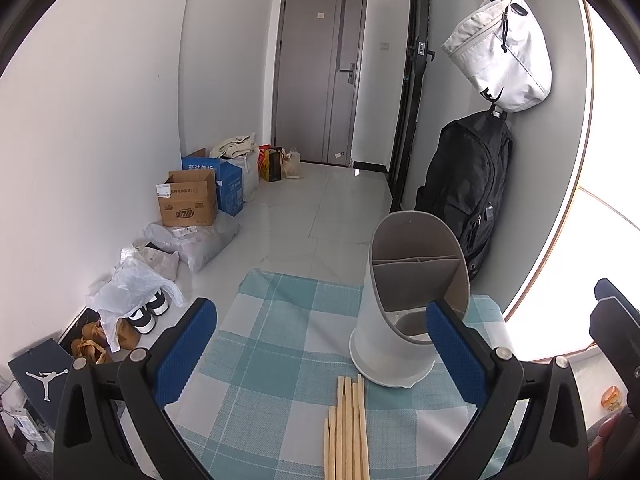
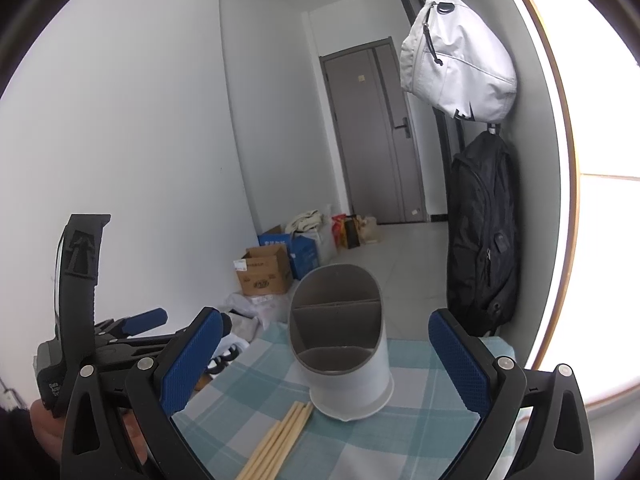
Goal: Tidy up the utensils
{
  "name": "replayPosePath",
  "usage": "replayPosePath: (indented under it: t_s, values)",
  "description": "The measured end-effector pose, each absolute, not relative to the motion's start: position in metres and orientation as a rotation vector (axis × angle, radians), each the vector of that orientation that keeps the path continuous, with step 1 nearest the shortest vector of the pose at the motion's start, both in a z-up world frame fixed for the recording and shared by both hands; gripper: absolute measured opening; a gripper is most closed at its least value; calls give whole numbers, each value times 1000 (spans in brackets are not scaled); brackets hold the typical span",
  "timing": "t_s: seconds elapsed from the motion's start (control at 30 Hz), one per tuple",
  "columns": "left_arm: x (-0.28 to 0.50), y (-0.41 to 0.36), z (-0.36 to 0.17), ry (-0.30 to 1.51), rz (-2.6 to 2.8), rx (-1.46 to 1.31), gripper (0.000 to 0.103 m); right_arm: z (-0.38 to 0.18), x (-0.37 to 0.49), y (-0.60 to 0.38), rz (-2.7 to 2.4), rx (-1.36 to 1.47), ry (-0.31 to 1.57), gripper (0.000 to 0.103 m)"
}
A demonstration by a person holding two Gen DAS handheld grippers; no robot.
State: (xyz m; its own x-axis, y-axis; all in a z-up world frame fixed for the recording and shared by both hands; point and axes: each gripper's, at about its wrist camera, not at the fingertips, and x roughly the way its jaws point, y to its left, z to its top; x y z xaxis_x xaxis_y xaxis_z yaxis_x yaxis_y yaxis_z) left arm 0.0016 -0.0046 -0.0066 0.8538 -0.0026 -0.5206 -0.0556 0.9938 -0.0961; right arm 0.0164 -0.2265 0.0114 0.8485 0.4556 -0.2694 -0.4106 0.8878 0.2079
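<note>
Small table under a teal-and-white checked cloth (image 1: pixel 272 364), hallway beyond.

Utensil holder (image 1: pixel 400 320): white cylinder with slanted top and grey interior split by dividers into compartments. Stands upright on the cloth, right of centre toward the far edge. Compartments look empty from both wrist views.

Wooden chopsticks (image 1: pixel 347 428): a bundle lying flat on the cloth, near side, tips pointing toward the holder's base and stopping just short of it. In the right wrist view the same bundle (image 2: pixel 276 440) runs diagonally, far ends just beside the holder (image 2: pixel 344 344).

Left gripper (image 1: pixel 322 350): blue-padded fingers spread wide apart, nothing between them; hovers above the near cloth with the chopsticks lying below the gap. Also seen side-on at the left of the right wrist view.

Right gripper (image 2: pixel 326 362): fingers wide apart, empty, the holder framed between them but not touched.

Surroundings: grey door (image 1: pixel 320 76) at far end; cardboard box (image 1: pixel 188 200), a blue box behind it, plastic bags and shoes along the left wall; white bag (image 1: pixel 500 52) and black backpack (image 1: pixel 468 188) hanging on the right wall; bright window far right.
</note>
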Motion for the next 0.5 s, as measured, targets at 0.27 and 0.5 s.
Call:
replayPosePath:
  t_s: [0.27,0.5]
  values:
    - [4,-8,-13,565,32,-60,102,8,20,-223,466,131,343,103]
    - [27,16,-51,813,6,-111,102,-3,30,-215,453,93,417,103]
